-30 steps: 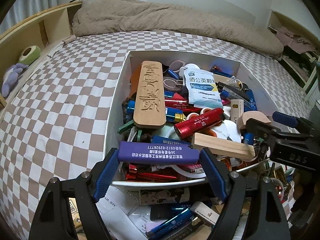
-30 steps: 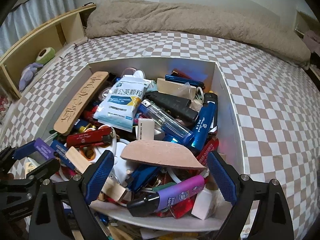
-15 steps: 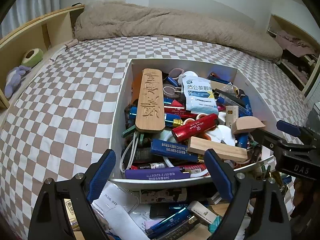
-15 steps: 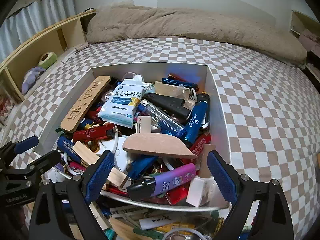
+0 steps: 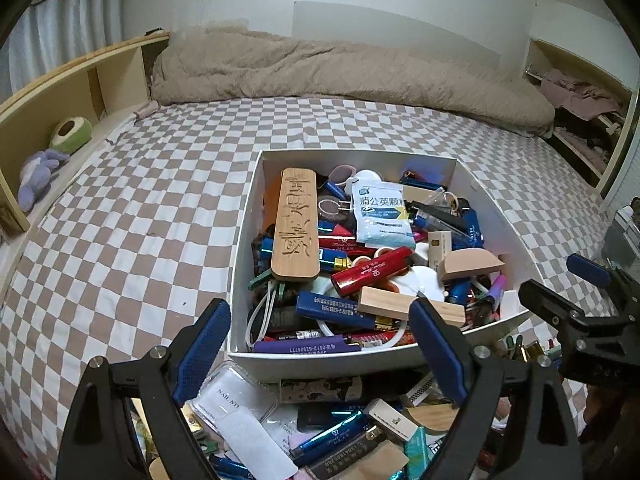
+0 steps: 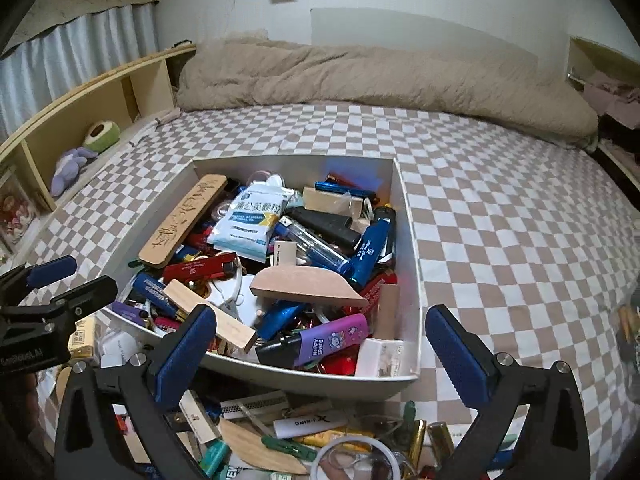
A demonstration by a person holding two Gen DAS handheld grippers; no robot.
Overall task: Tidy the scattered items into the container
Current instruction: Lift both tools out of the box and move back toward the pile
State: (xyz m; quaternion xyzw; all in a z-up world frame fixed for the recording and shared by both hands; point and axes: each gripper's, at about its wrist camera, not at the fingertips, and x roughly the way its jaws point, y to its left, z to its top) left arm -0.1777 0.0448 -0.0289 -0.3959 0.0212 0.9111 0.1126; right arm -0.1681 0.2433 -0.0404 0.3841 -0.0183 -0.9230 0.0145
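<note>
Now dropped into white box (image 5: pixel 476 184): purple lighter (image 5: pixel 306 346). Both empty: left gripper (image 5: pixel 320 344), right gripper (image 6: pixel 320 354), jaws opening wide. Still scattered below: loose pile (image 6: pixel 304 428).

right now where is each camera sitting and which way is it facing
Left wrist: on the left gripper, angled down over the white box on the checked bed; its own empty, opening fingers frame the near rim, and the right gripper shows at the right edge.
Right wrist: on the right gripper, same downward look at the box's right half; its own opening fingers show, the left gripper at left.
Shared: the carved wooden plaque and the box.
</note>
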